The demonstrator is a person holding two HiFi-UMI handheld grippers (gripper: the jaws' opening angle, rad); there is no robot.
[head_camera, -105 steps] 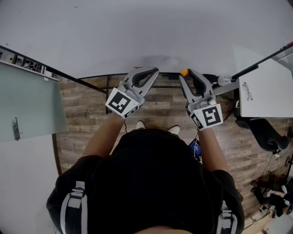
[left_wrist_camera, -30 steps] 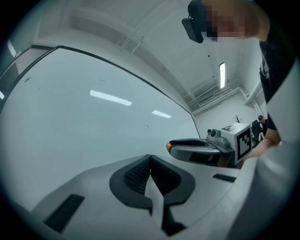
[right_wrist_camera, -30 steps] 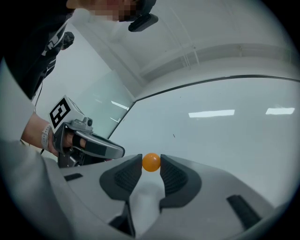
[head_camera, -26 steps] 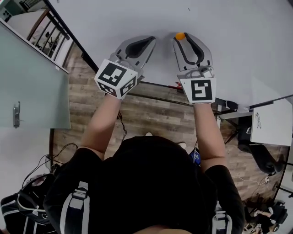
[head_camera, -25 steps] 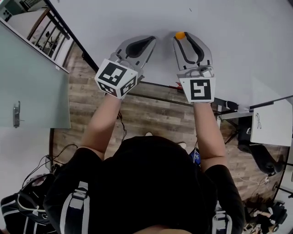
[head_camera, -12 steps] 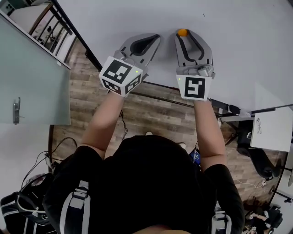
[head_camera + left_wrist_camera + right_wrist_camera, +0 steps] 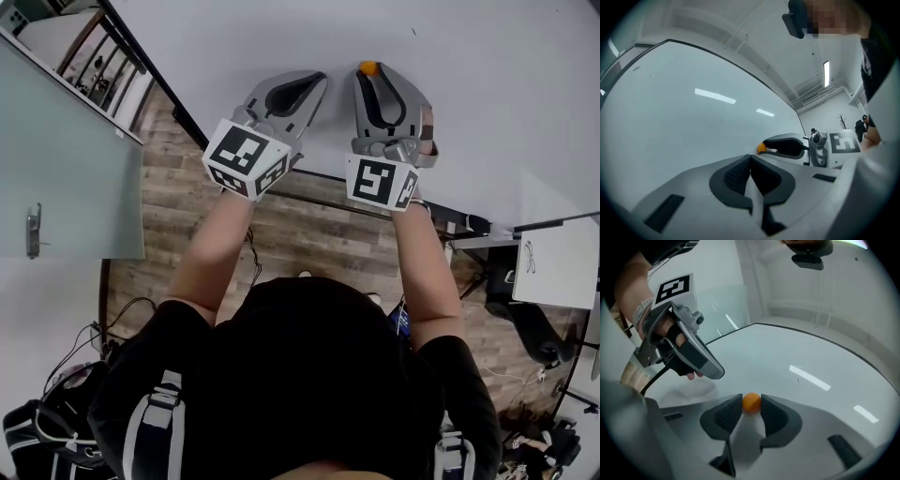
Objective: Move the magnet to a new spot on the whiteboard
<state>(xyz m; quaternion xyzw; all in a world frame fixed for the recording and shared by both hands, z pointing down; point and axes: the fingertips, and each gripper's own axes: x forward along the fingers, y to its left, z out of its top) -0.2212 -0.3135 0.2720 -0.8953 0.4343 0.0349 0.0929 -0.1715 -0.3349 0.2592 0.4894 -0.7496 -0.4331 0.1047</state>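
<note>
Magnet: small round orange magnet (image 7: 751, 402), lying against the glossy white whiteboard (image 7: 487, 84), caught between two fingertips.
Right gripper (image 7: 369, 75): fingers closed on the magnet, pads touching both its sides.
Left gripper (image 7: 750, 158): fingers pressed together with nothing between them, tips near the board, just beside the right one.

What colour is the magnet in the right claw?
The magnet is orange; the right gripper view shows it best.
</note>
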